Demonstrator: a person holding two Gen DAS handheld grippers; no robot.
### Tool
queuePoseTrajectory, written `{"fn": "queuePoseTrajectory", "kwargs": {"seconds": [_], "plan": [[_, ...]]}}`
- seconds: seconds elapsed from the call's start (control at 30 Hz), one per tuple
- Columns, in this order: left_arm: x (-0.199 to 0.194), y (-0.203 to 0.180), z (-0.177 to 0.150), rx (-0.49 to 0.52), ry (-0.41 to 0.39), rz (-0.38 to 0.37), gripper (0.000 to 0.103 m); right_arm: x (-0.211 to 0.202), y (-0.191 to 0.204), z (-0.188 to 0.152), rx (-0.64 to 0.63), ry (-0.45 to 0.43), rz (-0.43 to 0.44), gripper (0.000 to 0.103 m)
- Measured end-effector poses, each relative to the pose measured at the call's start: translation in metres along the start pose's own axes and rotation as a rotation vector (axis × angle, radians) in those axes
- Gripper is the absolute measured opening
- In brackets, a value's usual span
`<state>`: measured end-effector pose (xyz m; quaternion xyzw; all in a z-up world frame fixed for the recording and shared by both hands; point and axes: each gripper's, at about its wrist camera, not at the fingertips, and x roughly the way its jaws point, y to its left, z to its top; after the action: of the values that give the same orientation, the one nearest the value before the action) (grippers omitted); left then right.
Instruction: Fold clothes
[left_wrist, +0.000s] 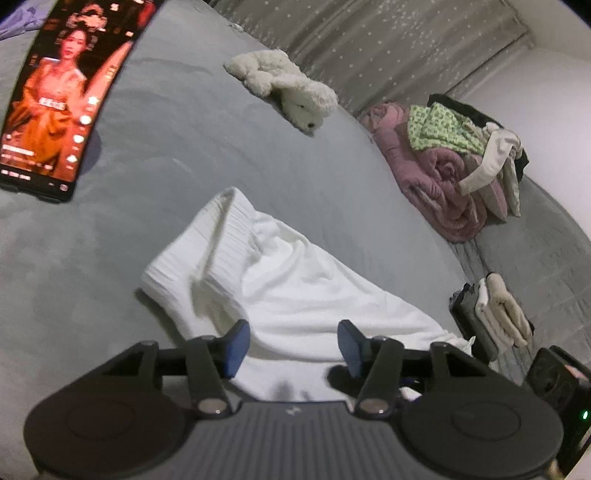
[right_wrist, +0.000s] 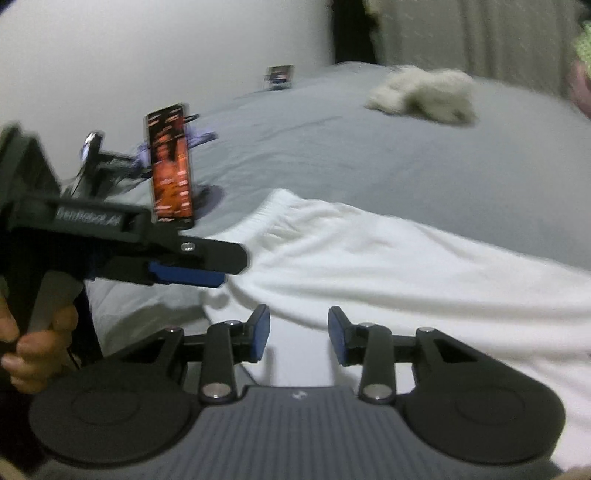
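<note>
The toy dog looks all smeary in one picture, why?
In the right wrist view the plush dog and phone are smeared by motion blur; in the left wrist view the dog is sharper, but the fisheye lens bends the phone and the gray bed into curves.

Your right wrist view is smeared throughout: the plush toy (right_wrist: 424, 94) is only a pale blur, the phone (right_wrist: 170, 164) screen shows no detail, and the small object (right_wrist: 279, 76) by the wall is too small to name. The white garment (right_wrist: 388, 266) runs off the right edge there, and its near end lies under your left gripper (left_wrist: 291, 349) in the left view. The phone's top is cut off in that view, and the pile of clothes (left_wrist: 458, 162) cannot be sorted piece by piece.
</note>
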<state>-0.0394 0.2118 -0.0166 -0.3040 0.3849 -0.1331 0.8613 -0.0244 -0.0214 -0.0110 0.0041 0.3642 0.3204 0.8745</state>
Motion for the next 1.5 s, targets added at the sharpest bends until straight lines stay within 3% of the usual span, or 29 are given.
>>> {"fn": "queuePoseTrajectory", "kwargs": {"seconds": [0.13, 0.4, 0.53, 0.77, 1.0, 1.17, 1.27, 1.37, 1.5], "plan": [[0.008, -0.008, -0.003, -0.003, 0.016, 0.028, 0.056, -0.024, -0.034, -0.008, 0.153, -0.010, -0.017, 0.040], [0.020, -0.010, -0.011, -0.080, 0.024, 0.098, 0.056, -0.060, -0.120, -0.044, 0.525, -0.110, -0.041, 0.040], [0.023, -0.016, -0.019, -0.093, -0.039, 0.172, 0.055, -0.071, -0.161, -0.053, 0.744, -0.175, -0.031, 0.040], [0.025, -0.031, -0.043, -0.059, -0.215, 0.298, 0.049, -0.086, -0.202, -0.069, 0.987, -0.290, -0.026, 0.039], [0.026, -0.035, -0.055, -0.065, -0.347, 0.360, 0.041, -0.088, -0.200, -0.065, 0.969, -0.344, -0.105, 0.037], [0.020, -0.027, -0.052, -0.151, -0.396, 0.376, 0.034, -0.077, -0.200, -0.061, 0.916, -0.366, -0.164, 0.025], [0.017, -0.022, -0.048, -0.191, -0.411, 0.386, 0.021, -0.072, -0.201, -0.060, 0.872, -0.372, -0.201, 0.012], [0.015, -0.018, -0.045, -0.206, -0.410, 0.384, 0.003, -0.071, -0.199, -0.059, 0.840, -0.387, -0.224, 0.008], [0.009, -0.014, -0.041, -0.222, -0.428, 0.358, 0.002, -0.077, -0.191, -0.055, 0.799, -0.433, -0.239, 0.007]]}}
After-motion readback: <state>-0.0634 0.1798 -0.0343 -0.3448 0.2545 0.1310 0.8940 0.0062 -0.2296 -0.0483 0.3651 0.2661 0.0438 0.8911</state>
